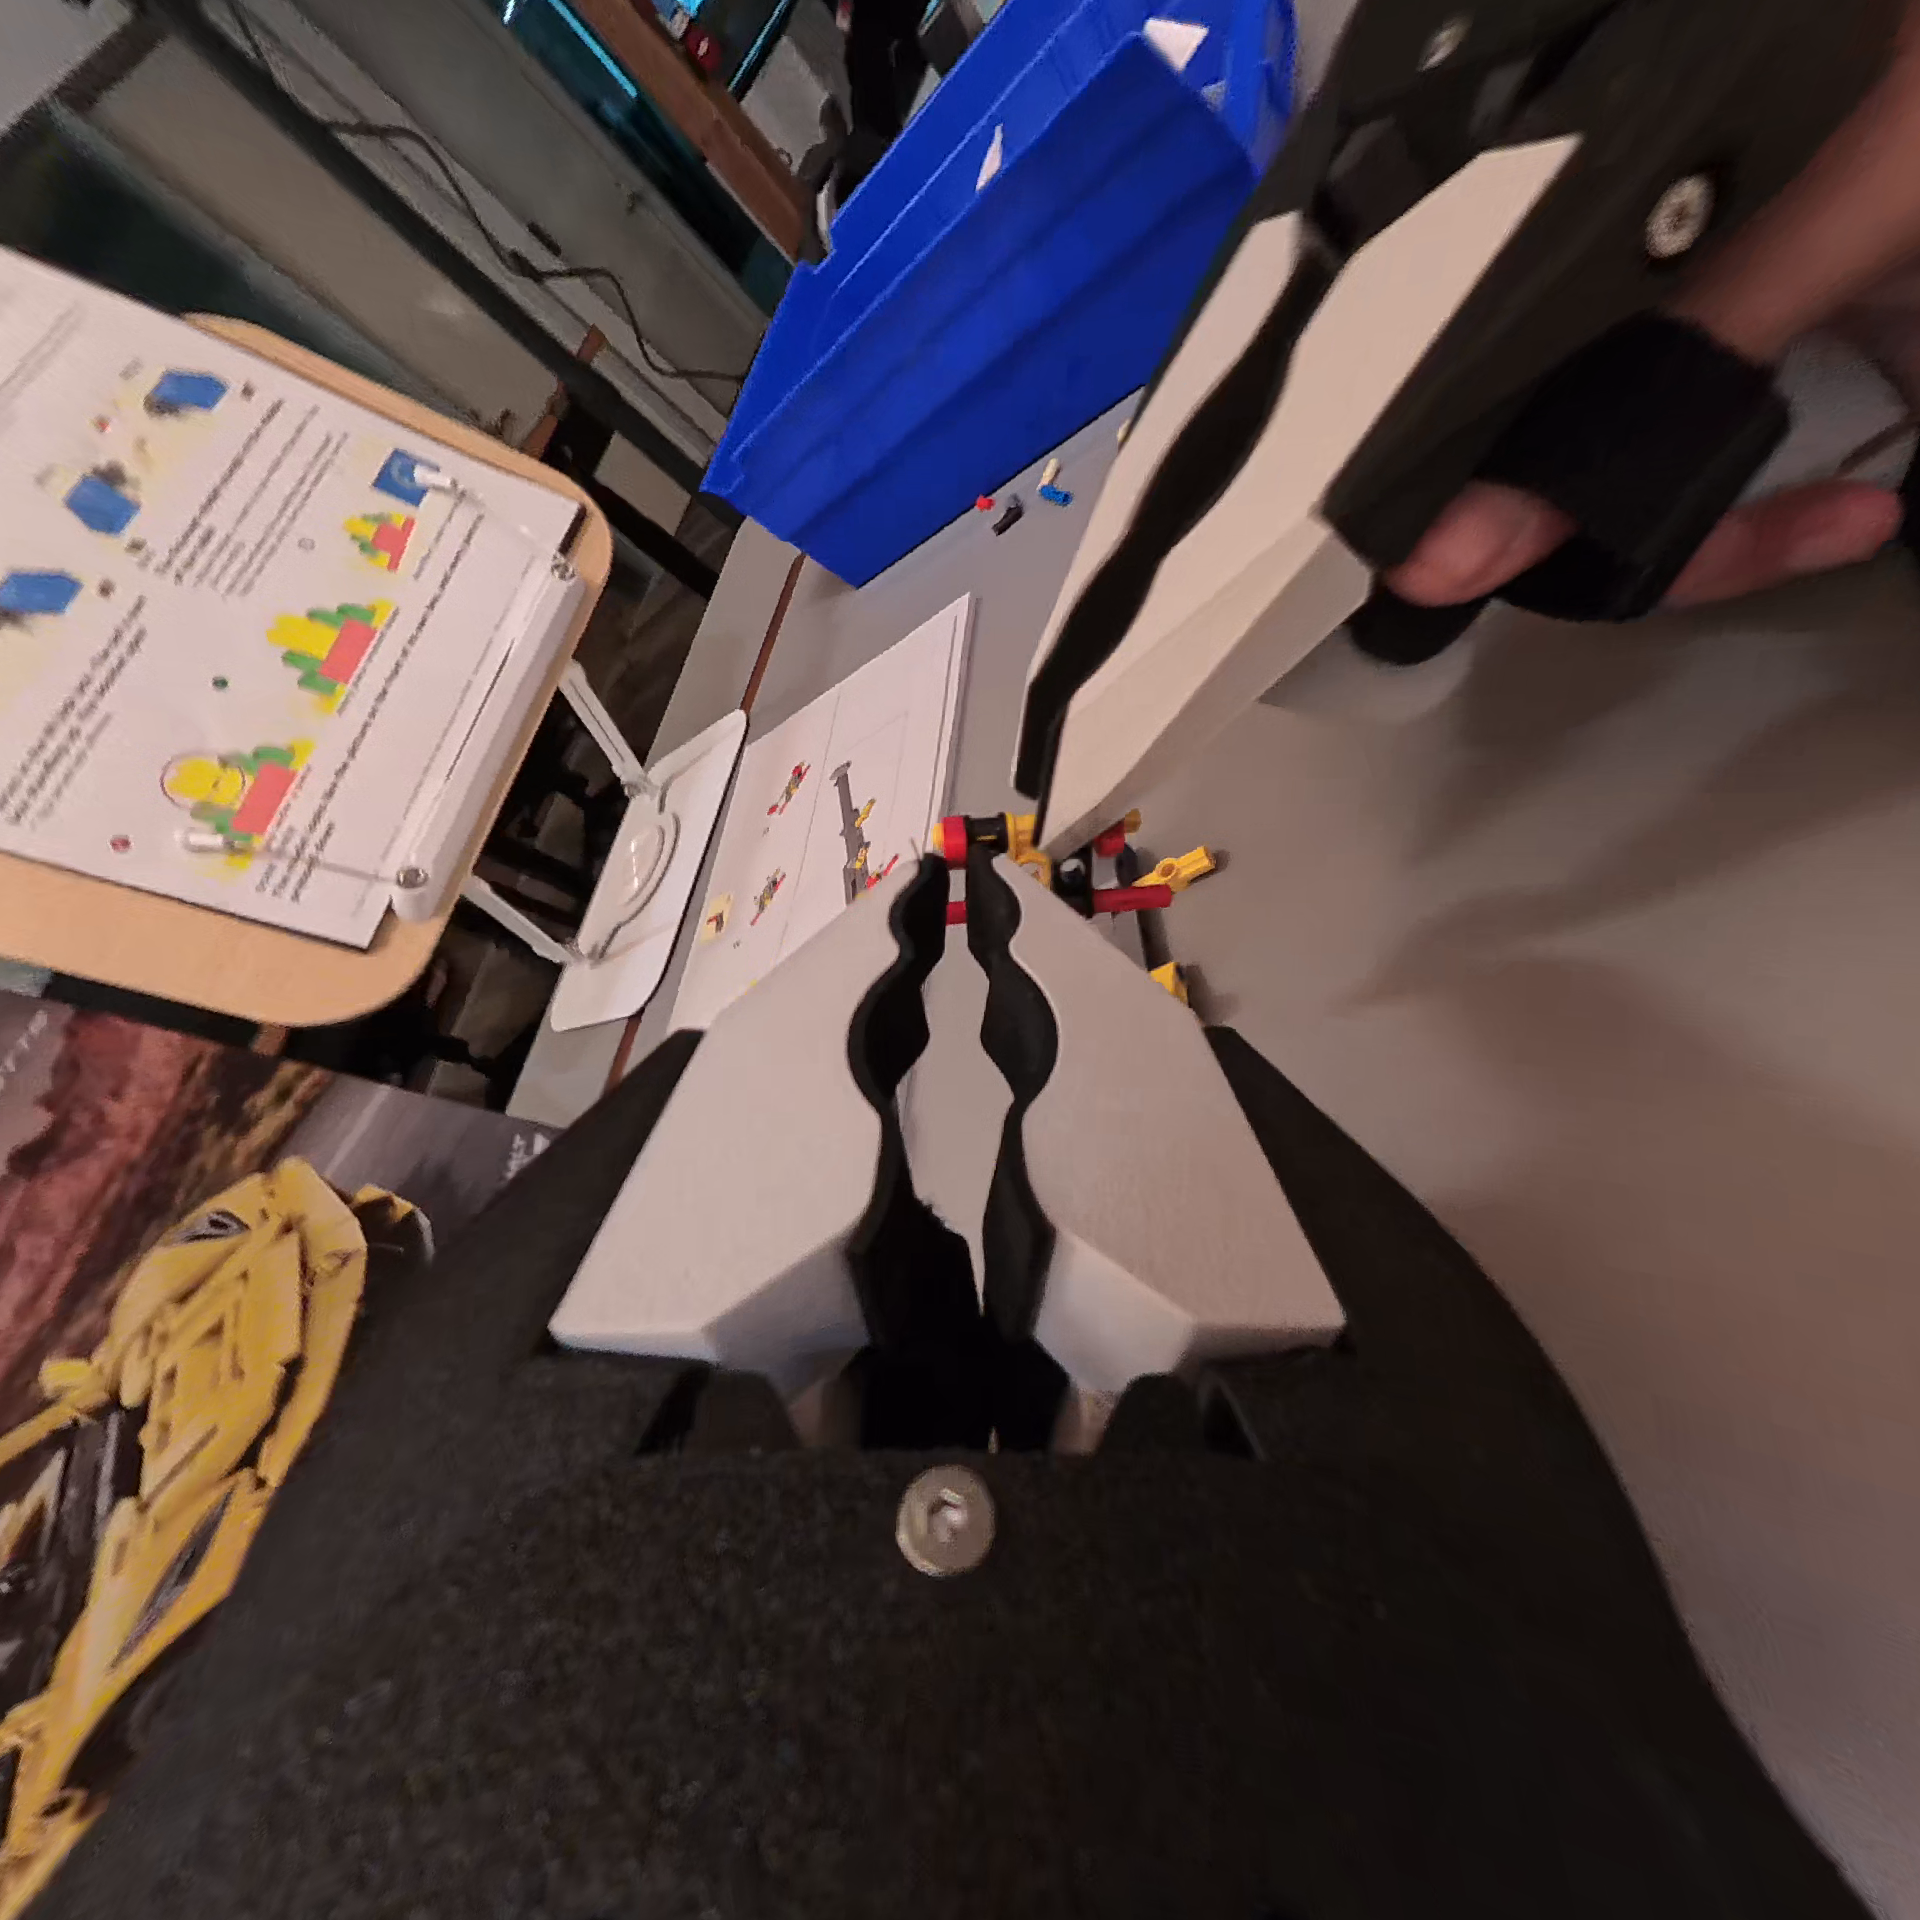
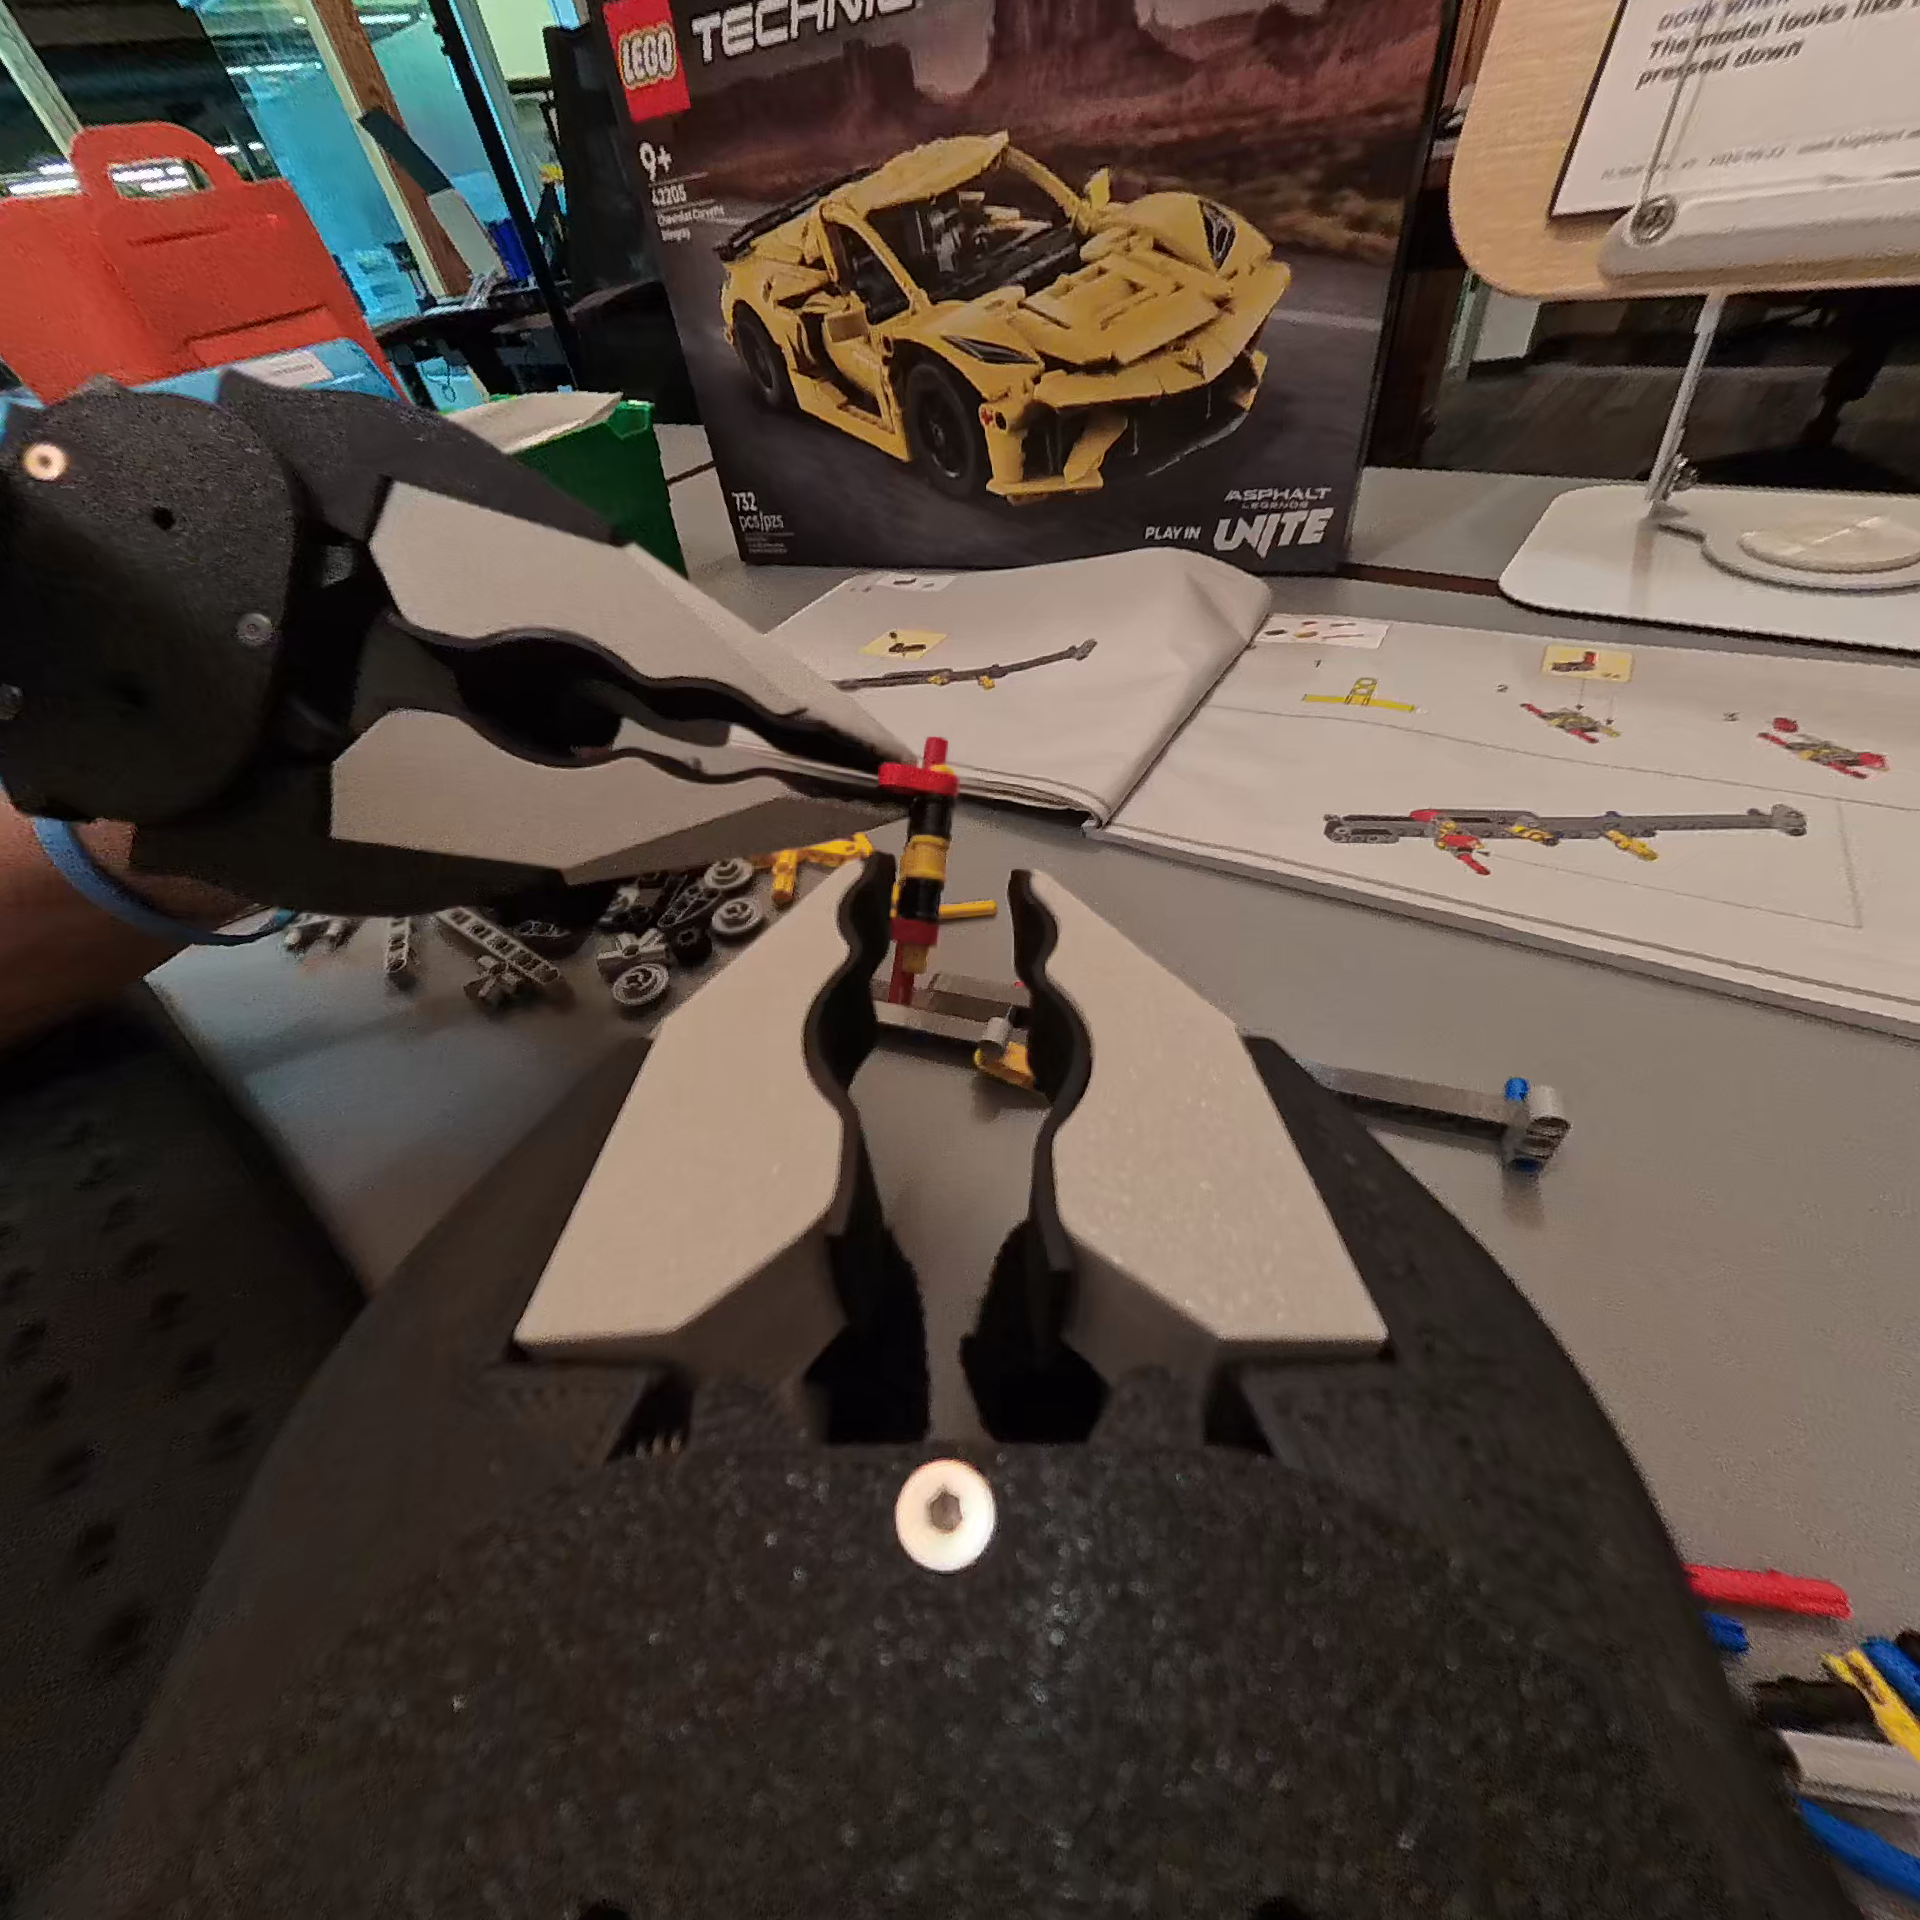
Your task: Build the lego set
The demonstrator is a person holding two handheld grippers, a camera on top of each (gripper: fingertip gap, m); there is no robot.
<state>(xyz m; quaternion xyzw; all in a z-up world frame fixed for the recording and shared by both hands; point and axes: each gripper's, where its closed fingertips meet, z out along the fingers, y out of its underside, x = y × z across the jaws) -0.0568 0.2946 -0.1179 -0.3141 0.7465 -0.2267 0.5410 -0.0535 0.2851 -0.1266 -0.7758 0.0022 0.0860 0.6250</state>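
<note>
Item: shock assy (image 2: 920, 852), red/yellow/black, frame ctr, off table. L gripper (image 2: 883, 774) clenched on its red top end. R gripper (image 2: 940, 894) released, fingers straddling lower body. Risk: thin tip grip, assy may pivot/drop when R closes; loose parts (image 2: 582, 935) below.

My left wrist view is rolled hard, looking close along its fingers (image 1: 997, 997) across the bench (image 1: 1558, 1039) toward the blue bin (image 1: 987, 343). My right wrist view sits level and low, facing the set box (image 2: 1018, 281). Both share the red-and-yellow axle piece (image 1: 977, 836) (image 2: 920, 842), the open manual (image 1: 852, 769) (image 2: 1455, 790) and the document stand (image 1: 644, 862) (image 2: 1714, 540).
</note>
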